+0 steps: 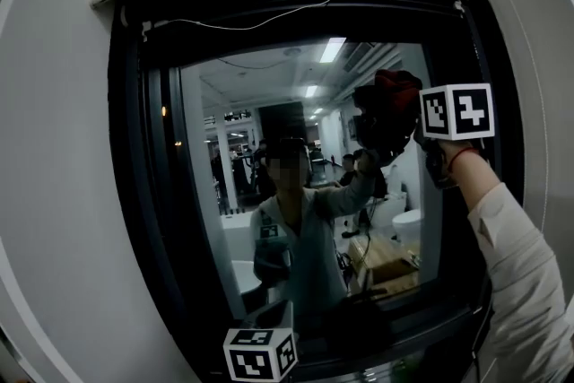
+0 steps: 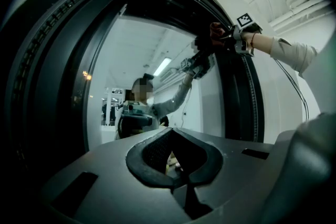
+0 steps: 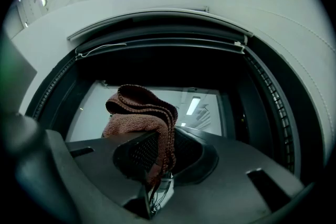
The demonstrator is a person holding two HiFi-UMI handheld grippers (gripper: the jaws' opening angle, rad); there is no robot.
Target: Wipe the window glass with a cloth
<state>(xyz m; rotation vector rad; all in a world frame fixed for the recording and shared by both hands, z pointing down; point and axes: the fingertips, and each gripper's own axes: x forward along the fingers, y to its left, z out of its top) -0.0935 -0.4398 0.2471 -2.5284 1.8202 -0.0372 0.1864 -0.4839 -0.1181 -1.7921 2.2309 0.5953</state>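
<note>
The right gripper (image 3: pixel 159 162) pinches the folded cloth (image 3: pixel 140 113) at the upper right of the glass (image 1: pixel 202 193), apparently to wipe from the top, while the left gripper (image 2: pixel 176 165), closed and empty, waits low.

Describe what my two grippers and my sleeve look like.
The left gripper and right gripper are dark grey, with broad flat bodies and black mesh-textured jaw pads. The left cube and right cube are white with black square markers. The right sleeve is light beige, with a red band at the wrist.
</note>
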